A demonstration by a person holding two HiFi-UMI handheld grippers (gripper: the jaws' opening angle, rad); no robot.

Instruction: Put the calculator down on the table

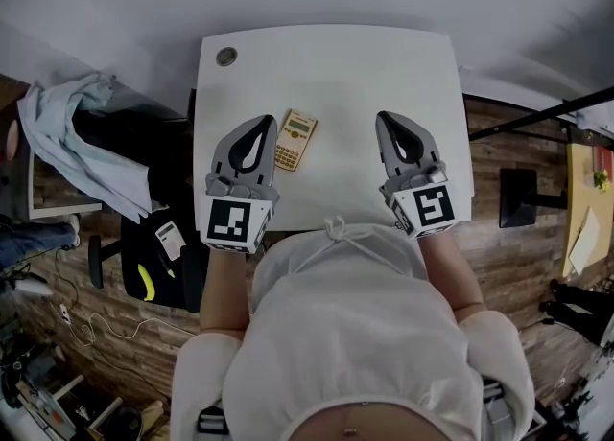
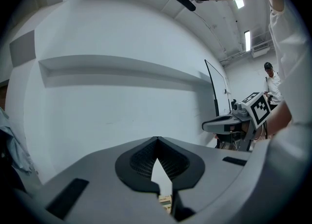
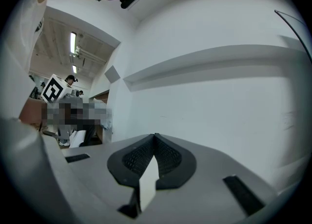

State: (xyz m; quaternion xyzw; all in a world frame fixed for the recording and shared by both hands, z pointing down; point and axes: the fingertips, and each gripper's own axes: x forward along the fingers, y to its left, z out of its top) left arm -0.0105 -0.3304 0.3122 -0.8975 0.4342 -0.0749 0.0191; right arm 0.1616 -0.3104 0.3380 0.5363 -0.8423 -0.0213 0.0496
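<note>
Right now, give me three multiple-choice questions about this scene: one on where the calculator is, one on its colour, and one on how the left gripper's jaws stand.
1. Where is the calculator?
A. Flat on the table, just right of the left gripper
B. On the floor
C. On the chair

2. What colour is the calculator?
A. Black
B. Yellowish
C. Blue

3. How do the left gripper's jaws stand?
A. Wide apart
B. Shut on the calculator
C. Shut, with nothing between them

Answers:
1. A, because the head view shows it lying on the white tabletop beside that gripper.
2. B, because its body looks golden yellow against the white top.
3. C, because the left gripper view shows the tips meeting, with the calculator only glimpsed below them on the table.
</note>
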